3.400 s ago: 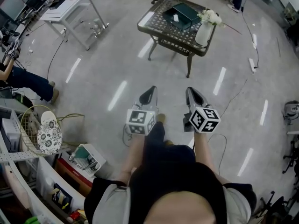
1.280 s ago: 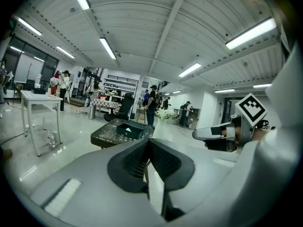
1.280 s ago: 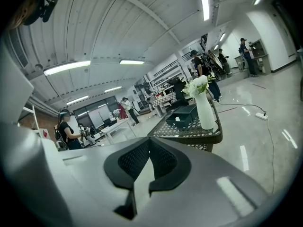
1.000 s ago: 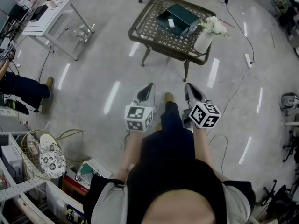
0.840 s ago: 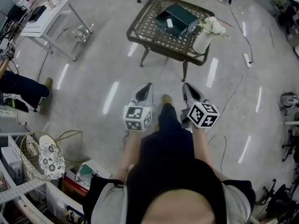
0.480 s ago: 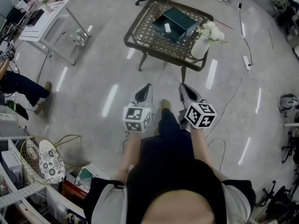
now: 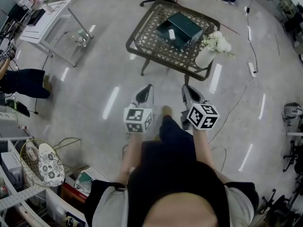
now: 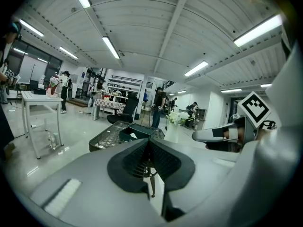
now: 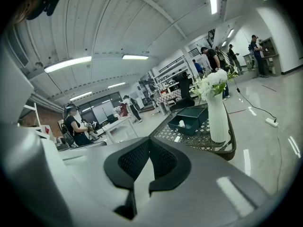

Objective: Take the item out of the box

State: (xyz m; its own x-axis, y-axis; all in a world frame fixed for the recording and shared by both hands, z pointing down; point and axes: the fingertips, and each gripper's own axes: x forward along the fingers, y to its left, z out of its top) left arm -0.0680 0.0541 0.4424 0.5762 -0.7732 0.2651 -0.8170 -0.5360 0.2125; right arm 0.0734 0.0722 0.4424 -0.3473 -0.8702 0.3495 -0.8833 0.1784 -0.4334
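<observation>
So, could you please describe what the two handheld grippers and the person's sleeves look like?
The left gripper and the right gripper both have pale grey bodies that taper to a narrow tip. Each carries a white cube printed with black square markers. Seen in the gripper views, the pads are black and ribbed. The person wears short, light grey sleeves with dark cuffs.

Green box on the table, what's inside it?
One small white item sits inside the open dark green box on the table. The box's walls hide part of the bottom, so anything else lying low there cannot be seen.
</observation>
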